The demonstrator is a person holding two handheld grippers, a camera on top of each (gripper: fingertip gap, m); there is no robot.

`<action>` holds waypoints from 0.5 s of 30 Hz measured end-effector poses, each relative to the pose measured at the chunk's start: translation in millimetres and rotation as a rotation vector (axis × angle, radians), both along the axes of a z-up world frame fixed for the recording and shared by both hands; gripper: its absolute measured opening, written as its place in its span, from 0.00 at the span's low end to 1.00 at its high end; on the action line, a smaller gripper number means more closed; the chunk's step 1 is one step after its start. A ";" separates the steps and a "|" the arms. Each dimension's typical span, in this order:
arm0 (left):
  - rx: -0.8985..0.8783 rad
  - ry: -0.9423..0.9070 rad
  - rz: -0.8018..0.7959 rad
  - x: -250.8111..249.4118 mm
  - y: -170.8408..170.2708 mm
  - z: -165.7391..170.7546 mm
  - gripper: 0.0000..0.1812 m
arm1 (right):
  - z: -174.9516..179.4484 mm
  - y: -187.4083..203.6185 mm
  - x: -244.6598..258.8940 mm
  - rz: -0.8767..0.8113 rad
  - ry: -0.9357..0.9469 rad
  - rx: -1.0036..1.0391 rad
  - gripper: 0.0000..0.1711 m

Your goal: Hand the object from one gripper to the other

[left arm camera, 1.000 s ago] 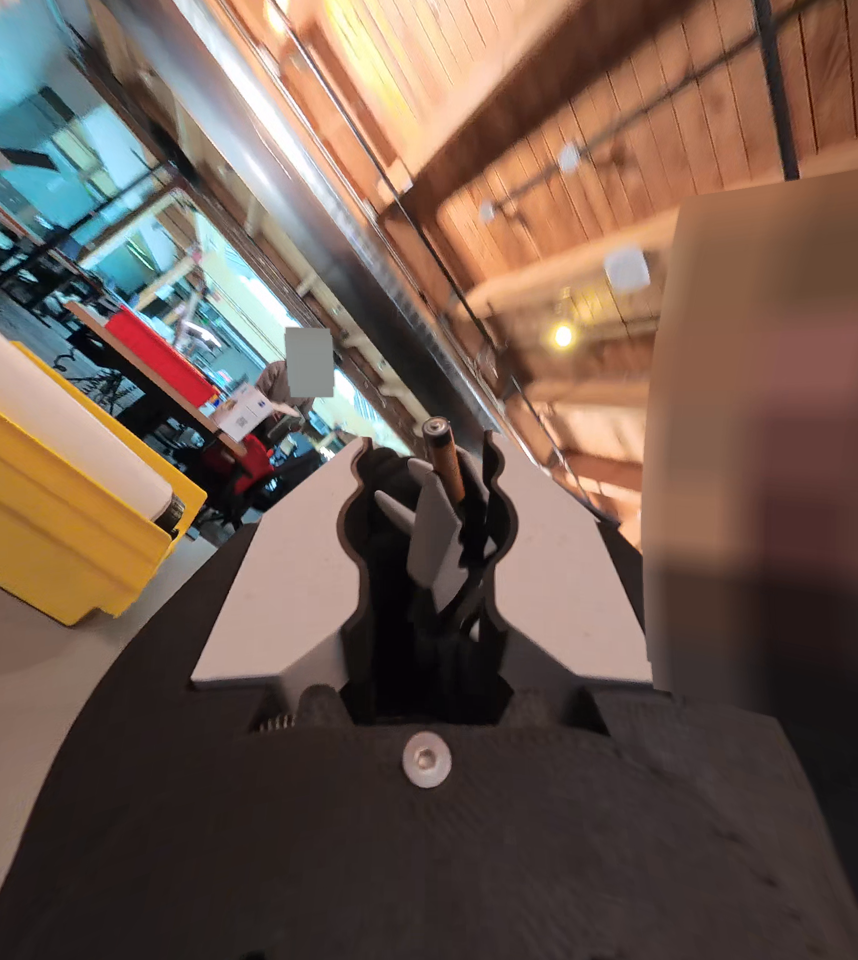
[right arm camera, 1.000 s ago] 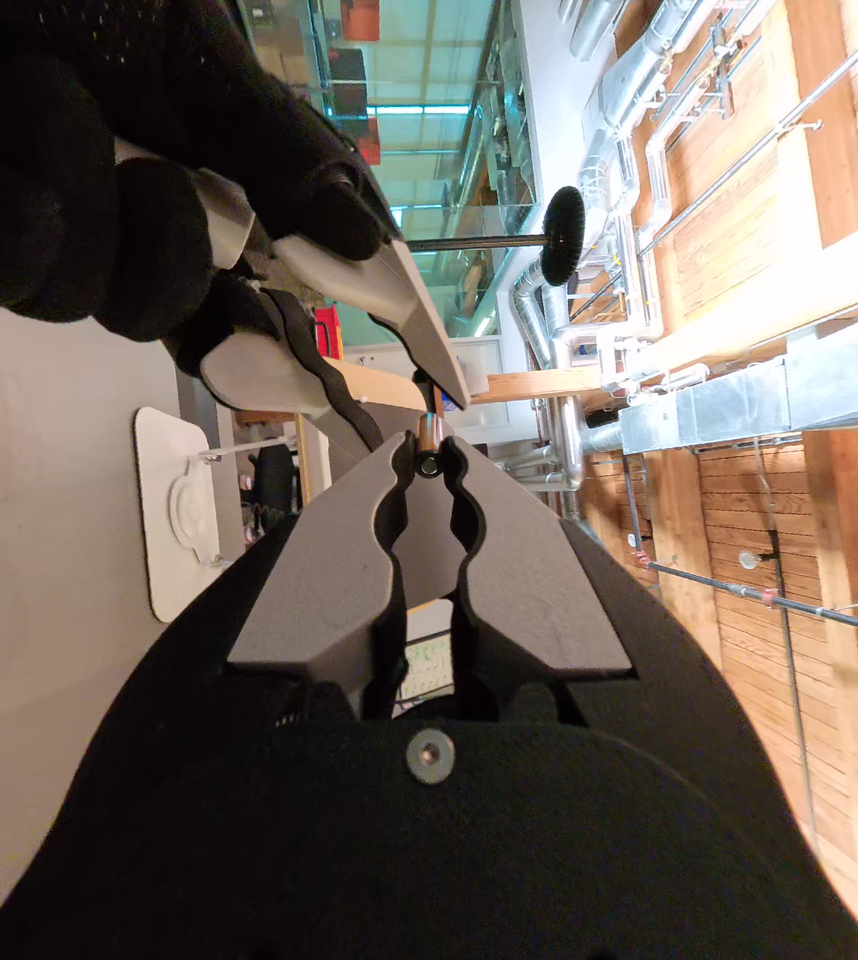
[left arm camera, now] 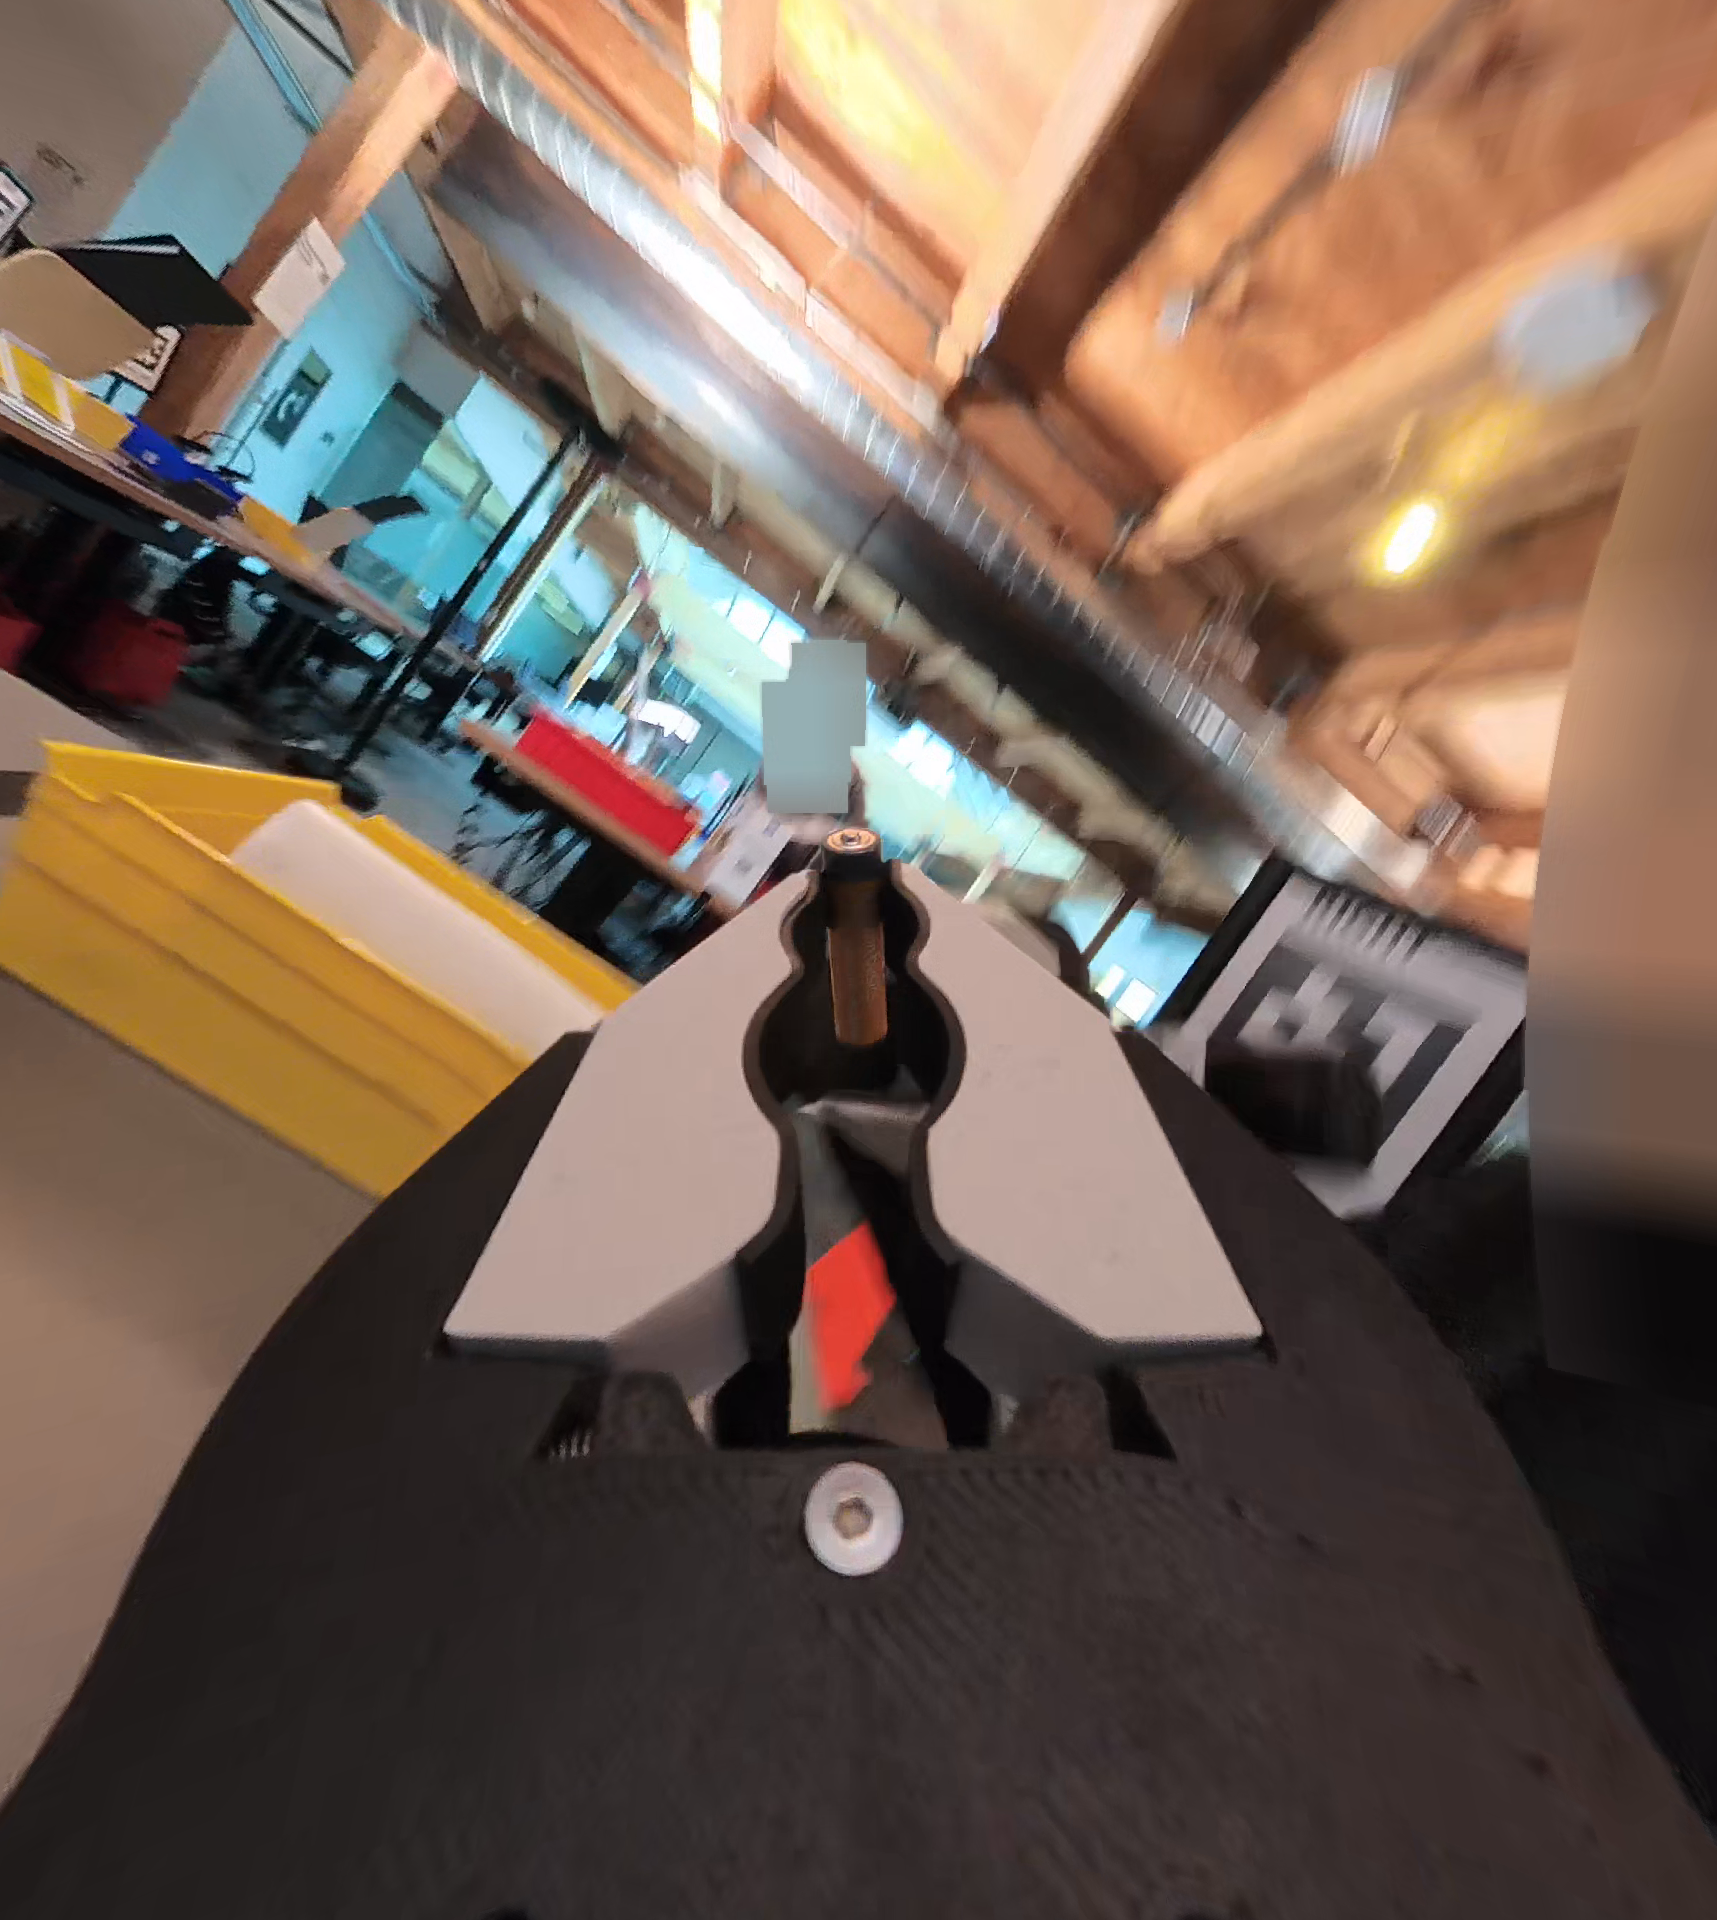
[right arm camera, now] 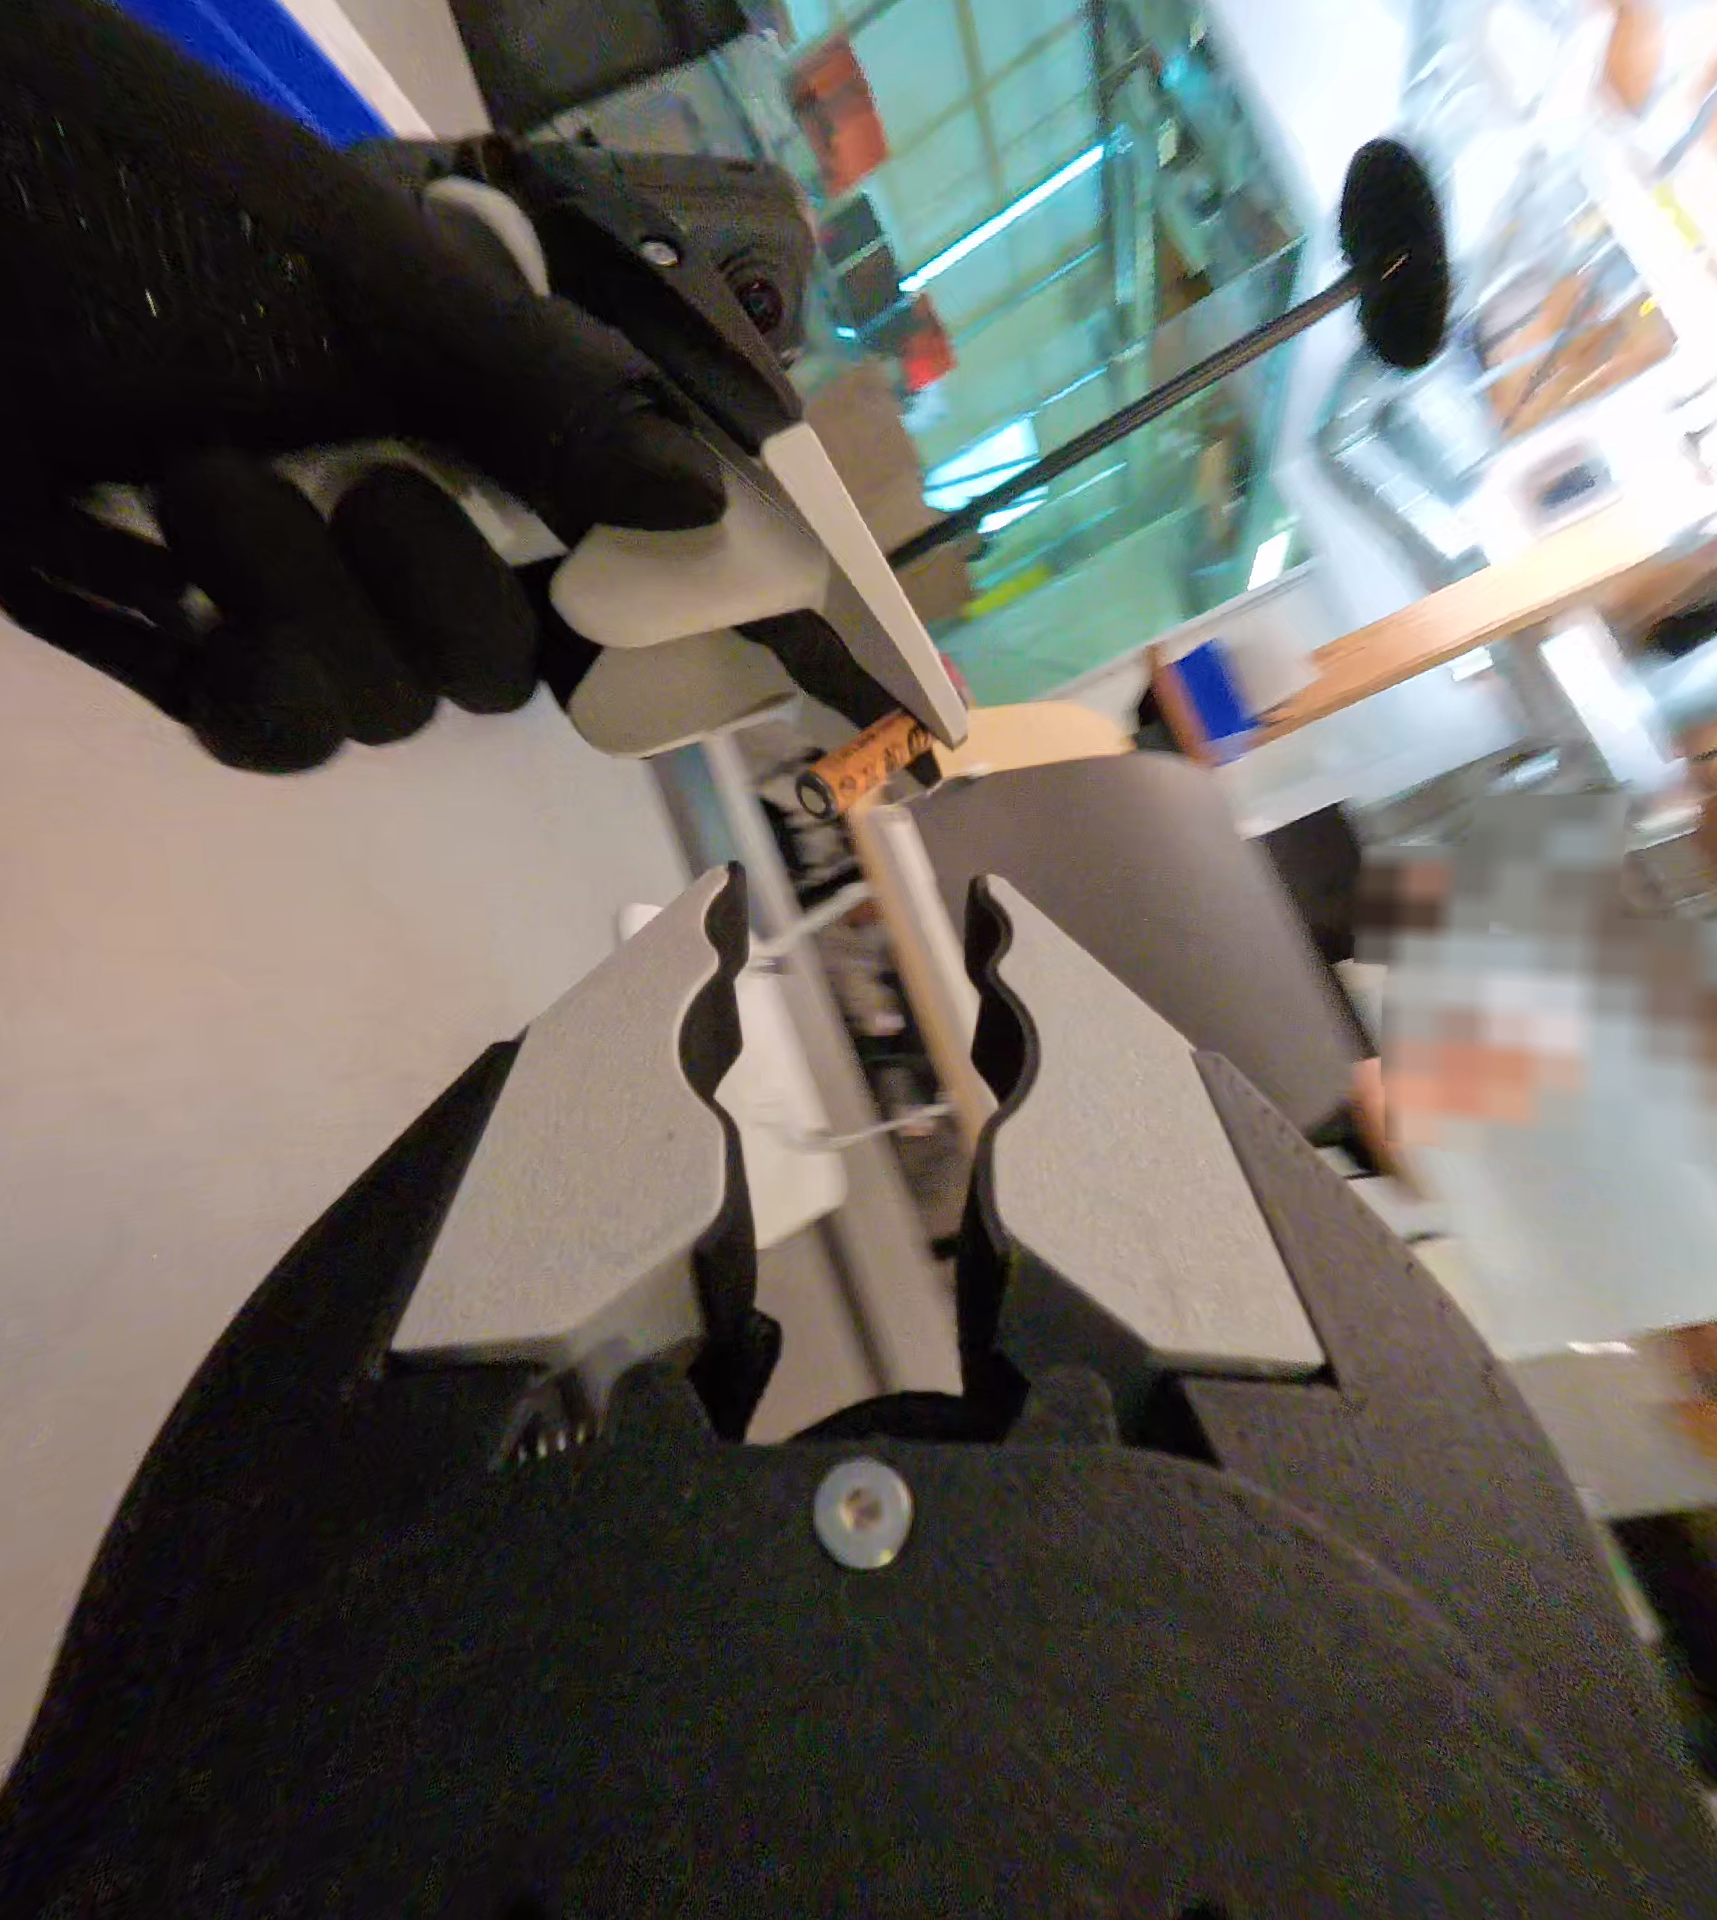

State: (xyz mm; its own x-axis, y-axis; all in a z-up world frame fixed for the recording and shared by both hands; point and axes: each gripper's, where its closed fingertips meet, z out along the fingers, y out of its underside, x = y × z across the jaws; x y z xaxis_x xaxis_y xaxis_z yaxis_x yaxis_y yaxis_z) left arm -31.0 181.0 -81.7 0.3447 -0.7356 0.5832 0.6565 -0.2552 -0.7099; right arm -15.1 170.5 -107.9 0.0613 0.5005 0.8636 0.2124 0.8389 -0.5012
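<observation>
Left to right in the right wrist view: your gloved hand (right arm camera: 241, 416) holds the left gripper (right arm camera: 921, 727), jaws closed on one end of the small cylindrical object (right arm camera: 859, 774), a copper-brown body with a dark end cap

Free end sticks out down-left of those tips, toward the right gripper (right arm camera: 854, 914), long axis slanted across the right gripper's line of sight, not along it

Right gripper: jaws parted, nothing between them; the object sits just beyond and above its tips, apart from both fingers, so this is the nearer free gripper

Left wrist view: object (left arm camera: 854, 961) pinched at the very tips of the left gripper (left arm camera: 852, 883), axis running along the fingers, cap end outward

Materials: grey matte finger plates with black wavy rubbery pads; object surface smooth, slippery by my judgement, grip short

Judgement: any next grasp depends on the scalloped notches meeting the slanted body squarely

Yellow bin (left arm camera: 210, 997) at left on the table
</observation>
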 end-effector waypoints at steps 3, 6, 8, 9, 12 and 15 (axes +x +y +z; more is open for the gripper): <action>0.022 0.230 0.032 3.8 2.5 -13.1 0.04 | -1.3 -0.4 6.2 0.118 -0.039 -0.348 0.23; 0.056 0.401 0.059 3.9 2.8 -19.9 0.04 | 9.6 0.3 10.2 0.233 -0.012 -0.641 0.17; 0.087 0.535 0.094 3.5 2.5 -24.8 0.04 | 16.6 3.9 10.4 0.289 0.018 -0.779 0.14; 0.107 0.595 0.111 3.0 2.6 -26.3 0.04 | 17.3 4.6 9.6 0.314 0.019 -0.831 0.14; 0.141 0.760 0.155 4.3 4.3 -33.0 0.04 | 13.4 5.9 2.7 0.350 0.009 -0.936 0.13; 0.186 0.878 0.179 10.2 3.4 -35.4 0.04 | 7.3 0.9 -5.5 0.386 -0.011 -0.990 0.10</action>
State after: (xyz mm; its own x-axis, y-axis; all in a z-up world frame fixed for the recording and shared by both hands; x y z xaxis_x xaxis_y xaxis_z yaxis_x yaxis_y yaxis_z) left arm -20.8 184.5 -117.1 0.7265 -0.6840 -0.0651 -0.1202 -0.0332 -0.9922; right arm -20.6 171.4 -100.7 -0.2567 0.9646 0.0598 0.0274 0.0691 -0.9972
